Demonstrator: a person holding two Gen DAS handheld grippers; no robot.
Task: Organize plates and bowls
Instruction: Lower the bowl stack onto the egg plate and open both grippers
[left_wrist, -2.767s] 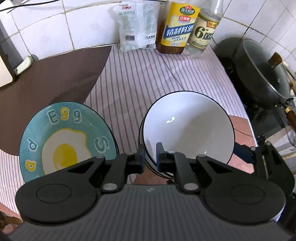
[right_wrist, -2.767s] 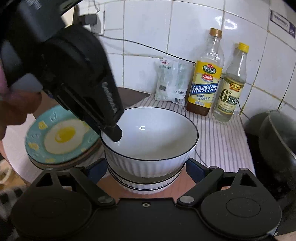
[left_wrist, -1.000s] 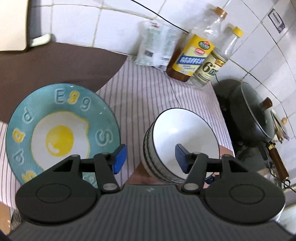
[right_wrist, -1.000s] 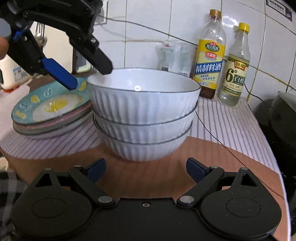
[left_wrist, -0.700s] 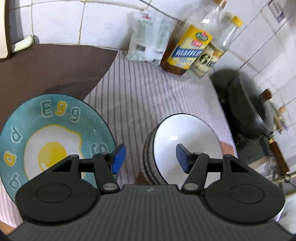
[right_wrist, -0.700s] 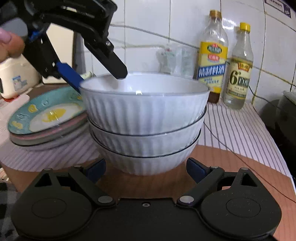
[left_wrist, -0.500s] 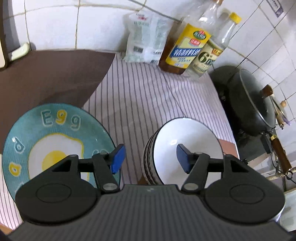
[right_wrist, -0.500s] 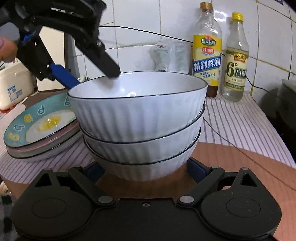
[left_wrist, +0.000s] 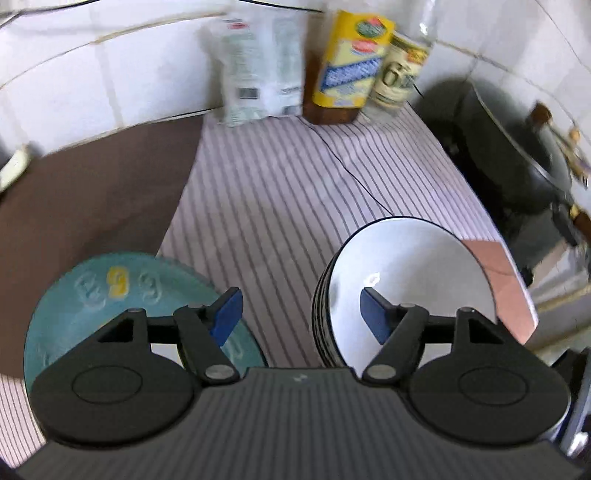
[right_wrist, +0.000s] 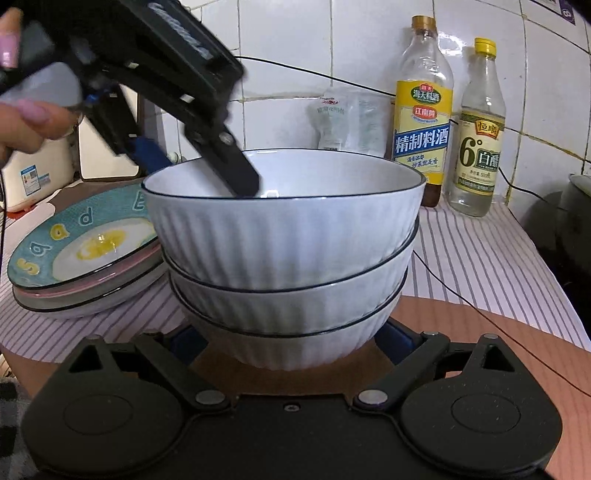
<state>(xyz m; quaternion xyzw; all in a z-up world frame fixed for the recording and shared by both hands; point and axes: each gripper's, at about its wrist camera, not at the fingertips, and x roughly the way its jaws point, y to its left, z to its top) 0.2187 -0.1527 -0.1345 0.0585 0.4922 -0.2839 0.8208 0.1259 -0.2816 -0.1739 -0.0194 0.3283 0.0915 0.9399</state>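
With the rim let go, my left gripper (left_wrist: 297, 314) was opening astride the top bowl (left_wrist: 410, 291) at lower right, bowls stacked, while my right gripper (right_wrist: 291, 343) stood apart around the bottom bowl (right_wrist: 295, 349).

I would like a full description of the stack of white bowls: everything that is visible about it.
The stack of white bowls is three glossy, ceramic-looking bowls nested upright, with ribbed outer walls and thin dark rim lines. The top bowl looks empty. The stack stands on the brown counter edge beside the striped cloth, right of the plate stack. The left gripper straddles the top rim, jaws opening, one finger inside. The right gripper flanks the bottom bowl; contact is unclear.
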